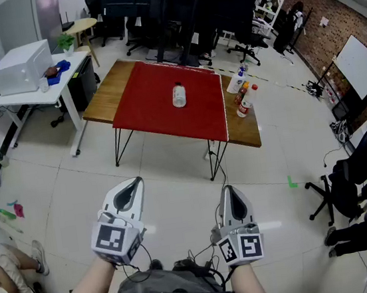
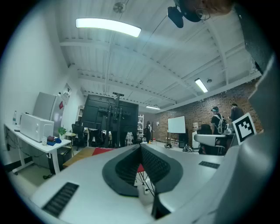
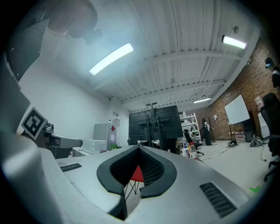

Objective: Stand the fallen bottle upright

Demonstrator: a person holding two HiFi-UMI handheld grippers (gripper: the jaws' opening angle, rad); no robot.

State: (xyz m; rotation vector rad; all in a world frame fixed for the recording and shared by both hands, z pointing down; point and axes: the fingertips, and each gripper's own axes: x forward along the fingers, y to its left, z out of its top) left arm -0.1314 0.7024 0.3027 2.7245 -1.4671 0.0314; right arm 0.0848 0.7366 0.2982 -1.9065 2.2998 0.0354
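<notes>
two grippers, both empty and pinched fully closed, with nothing between the jaws in either gripper view. the left gripper (image 1: 136, 182) and right gripper (image 1: 227, 190) hang over the floor, well short of the counter (image 1: 104, 94), so i'd say the reach hasn't begun.

the fallen bottle (image 1: 178, 95) lies on its side on the red mat (image 1: 155, 109), about midway between the counter's left and right edges and a bit toward the far edge. a few standing bottles (image 1: 245, 99) sit at the right edge, well apart from it.

it looks like a small clear plastic bottle, so my guess is light, smooth and happy to roll once nudged. i can't tell from here if there's liquid in it. thin plastic would also dent under a hard squeeze. i'd open one gripper wide, come in across the body rather than along it, close on the barrel near the upper half, then tip it onto its base and let go gently.
</notes>
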